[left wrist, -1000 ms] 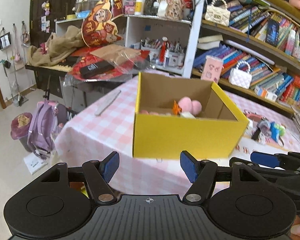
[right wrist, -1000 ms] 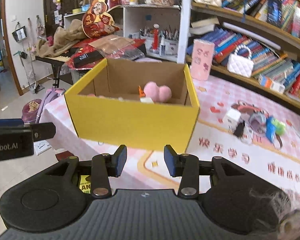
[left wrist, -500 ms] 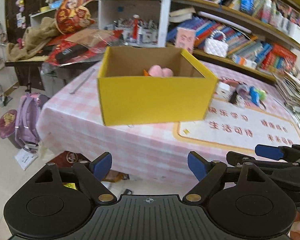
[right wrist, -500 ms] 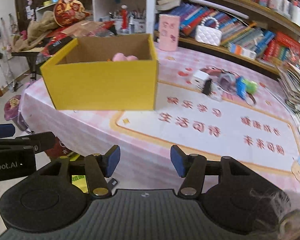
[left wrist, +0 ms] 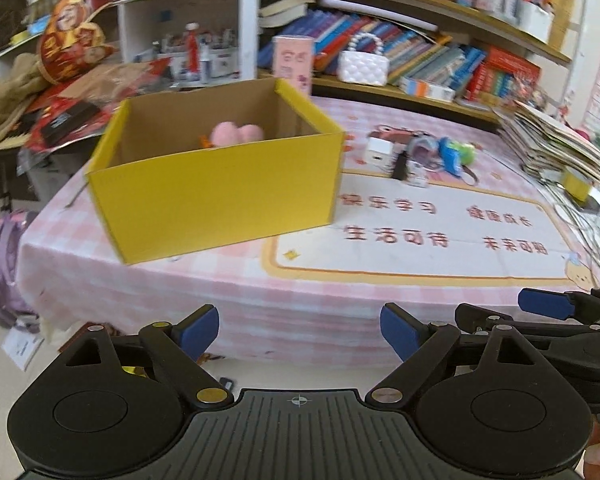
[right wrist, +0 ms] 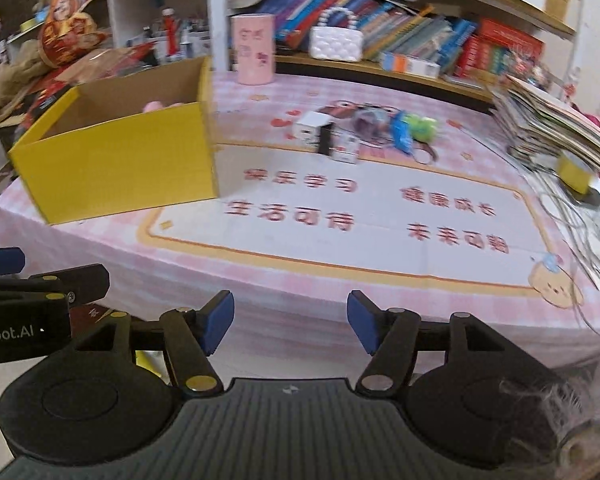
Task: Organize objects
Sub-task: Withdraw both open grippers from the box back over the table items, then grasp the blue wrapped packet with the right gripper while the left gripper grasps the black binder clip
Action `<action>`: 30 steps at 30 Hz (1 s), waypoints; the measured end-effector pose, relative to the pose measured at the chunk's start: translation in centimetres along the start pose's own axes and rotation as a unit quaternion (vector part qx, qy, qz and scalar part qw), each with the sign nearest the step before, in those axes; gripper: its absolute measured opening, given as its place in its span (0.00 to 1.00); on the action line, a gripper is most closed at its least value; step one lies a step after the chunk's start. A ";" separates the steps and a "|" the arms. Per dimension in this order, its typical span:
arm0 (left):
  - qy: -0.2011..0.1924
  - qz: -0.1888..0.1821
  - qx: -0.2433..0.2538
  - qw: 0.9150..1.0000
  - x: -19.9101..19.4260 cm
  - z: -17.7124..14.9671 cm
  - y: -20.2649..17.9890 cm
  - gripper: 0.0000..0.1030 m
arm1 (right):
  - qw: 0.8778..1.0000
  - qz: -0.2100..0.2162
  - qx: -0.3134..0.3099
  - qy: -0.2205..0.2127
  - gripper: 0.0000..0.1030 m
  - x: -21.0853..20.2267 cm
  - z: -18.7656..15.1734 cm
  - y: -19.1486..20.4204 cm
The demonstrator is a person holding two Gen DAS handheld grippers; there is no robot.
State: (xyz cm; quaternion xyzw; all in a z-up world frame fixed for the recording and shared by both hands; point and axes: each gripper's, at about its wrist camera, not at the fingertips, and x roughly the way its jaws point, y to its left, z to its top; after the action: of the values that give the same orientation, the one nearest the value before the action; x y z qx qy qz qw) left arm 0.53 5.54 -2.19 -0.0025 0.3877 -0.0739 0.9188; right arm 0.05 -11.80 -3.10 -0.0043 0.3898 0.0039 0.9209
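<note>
A yellow cardboard box (left wrist: pixel 215 196) (right wrist: pixel 119 168) stands open on the left of the pink checked table (left wrist: pixel 259 292); a pink plush toy (left wrist: pixel 237 134) lies inside. Beyond the box on the right lies a cluster of small things: a white cube (left wrist: pixel 378 150) (right wrist: pixel 312 126), a black clip (right wrist: pixel 324 140), a blue toy (left wrist: pixel 450 156) and a green toy (right wrist: pixel 420 126). My left gripper (left wrist: pixel 300 330) hangs off the table's near edge, jaws opening, nothing between them. My right gripper (right wrist: pixel 291 322) is beside it, jaws opening too, empty.
A pink cylinder tin (right wrist: pixel 255 50) stands at the back by the shelf. Bookshelves (left wrist: pixel 440 52) line the far side. A stack of papers (right wrist: pixel 556 128) and cables (right wrist: pixel 580 216) crowd the right edge. A purple backpack (left wrist: pixel 3 272) sits on the floor at left.
Both views have swung right, so the box slid left and the printed mat came into sight. Both grippers' jaws stand wider apart than before.
</note>
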 end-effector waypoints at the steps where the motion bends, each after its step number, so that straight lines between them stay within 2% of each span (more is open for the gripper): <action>1: 0.001 -0.005 0.006 1.000 0.3 0.2 -0.5 0.87 | 1.000 -0.006 0.007 0.000 0.60 0.0 0.0 -0.6; 12: 0.015 -0.056 0.062 0.996 3.5 2.6 -6.7 0.88 | 0.996 -0.059 0.061 0.013 0.63 1.1 0.5 -7.0; 14: 0.018 -0.059 0.065 0.996 4.1 3.0 -7.4 0.88 | 0.996 -0.064 0.063 0.015 0.66 1.5 0.8 -7.7; 30: 0.034 -0.063 0.059 0.996 9.6 7.2 -11.3 0.88 | 0.995 -0.069 0.057 0.040 0.68 6.5 4.8 -12.6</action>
State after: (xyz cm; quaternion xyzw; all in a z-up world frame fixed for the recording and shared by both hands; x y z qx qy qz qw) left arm 10.74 -7.30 -3.33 0.0299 0.4124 -0.1541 0.8974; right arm 8.13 -24.36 -4.33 0.0209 0.4242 -0.0823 0.9016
